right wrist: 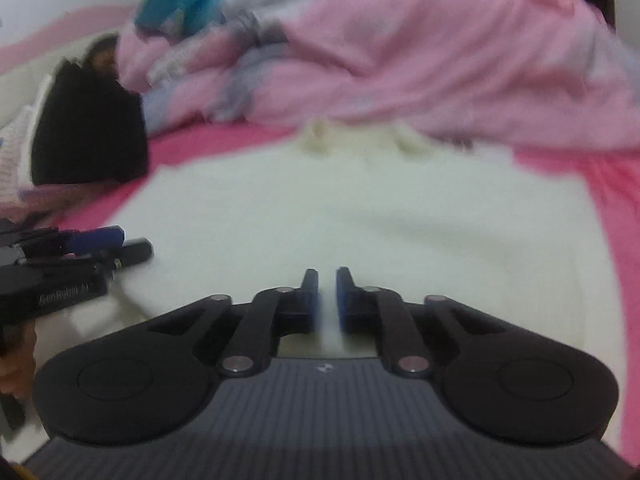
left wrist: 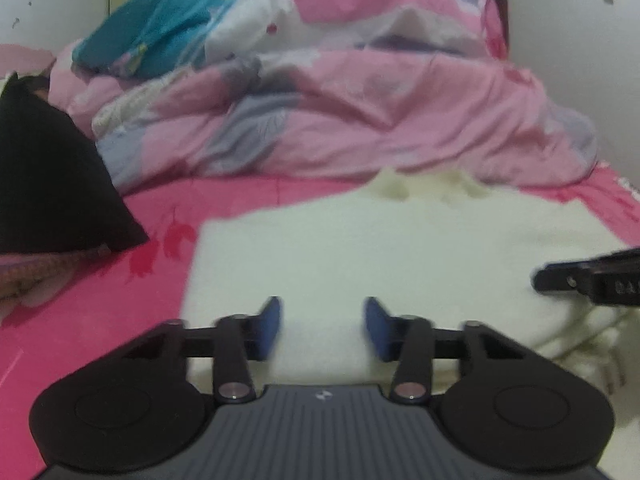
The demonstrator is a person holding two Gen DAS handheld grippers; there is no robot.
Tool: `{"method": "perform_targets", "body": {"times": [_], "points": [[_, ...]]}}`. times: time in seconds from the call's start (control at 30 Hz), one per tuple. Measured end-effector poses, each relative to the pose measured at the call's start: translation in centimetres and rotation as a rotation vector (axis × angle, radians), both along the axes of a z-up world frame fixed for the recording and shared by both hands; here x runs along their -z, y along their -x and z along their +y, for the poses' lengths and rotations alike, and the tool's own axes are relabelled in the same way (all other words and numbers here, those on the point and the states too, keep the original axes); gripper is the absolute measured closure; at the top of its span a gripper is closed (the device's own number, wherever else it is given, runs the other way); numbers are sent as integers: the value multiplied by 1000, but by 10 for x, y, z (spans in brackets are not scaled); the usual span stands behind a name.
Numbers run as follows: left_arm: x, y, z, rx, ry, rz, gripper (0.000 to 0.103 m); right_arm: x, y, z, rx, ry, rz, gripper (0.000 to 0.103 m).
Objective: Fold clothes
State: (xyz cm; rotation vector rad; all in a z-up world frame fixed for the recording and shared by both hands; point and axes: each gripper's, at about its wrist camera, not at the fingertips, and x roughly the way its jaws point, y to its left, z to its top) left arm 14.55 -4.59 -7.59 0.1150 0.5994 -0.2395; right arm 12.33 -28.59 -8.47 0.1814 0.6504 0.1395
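My right tool (right wrist: 327,300) has its blue pads drawn almost together, with a thin ridge of the white garment (right wrist: 360,216) showing in the slit between them; I judge it is pinching the near edge of the cloth, though blur keeps me from being sure how much it holds. My left tool (left wrist: 323,328) stands partly spread, its pads apart over the same white cloth near its left side, and I see nothing pressed between them. Each tool shows at the edge of the other's view, so the two sit side by side along the near hem.

The garment lies spread flat on the pink bed sheet (left wrist: 120,280), its far end, with what looks like a collar, reaching just under the heaped pink quilt (left wrist: 360,100). A black garment (left wrist: 52,184) sits at the left, apart from the white one, and a teal cloth (left wrist: 152,32) rests on the quilt behind.

I take the step to be gripping the near hem for a fold. Next, as I judge it, the left tool must close on its share of the hem, then both lift together and carry the edge toward the collar, keeping level so the fold lands square and stops short of the quilt.
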Motion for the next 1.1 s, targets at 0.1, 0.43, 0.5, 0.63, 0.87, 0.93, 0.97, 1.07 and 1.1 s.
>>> {"method": "perform_targets", "body": {"times": [0.1,0.43,0.5,0.63,0.87,0.93,0.97,1.07,1.1], "points": [[2,-2,7,1,37,8,66,9,14,-49,95,-211,38,103],[5,-1,3,0,4,-9,66,-20,39,-72,202,-160,-123,103],[5,0,0,-1,-13,-14,66,-15,14,-54,105,-182,-84,103],[5,-1,0,0,-14,-14,65,18,-23,-70,174,-193,43,103],[5,-1,3,1,5,-9,65,-4,9,-122,375,-275,-36,103],[5,-1,3,1,5,-10,65,-7,15,-112,289,-324,-42,102],[5,-1,3,0,6,-10,65,-9,17,-103,231,-322,-43,102],[5,-1,5,3,18,-9,65,4,22,-95,166,-351,27,103],[5,-1,6,4,22,-8,64,9,23,-96,162,-358,55,103]]}}
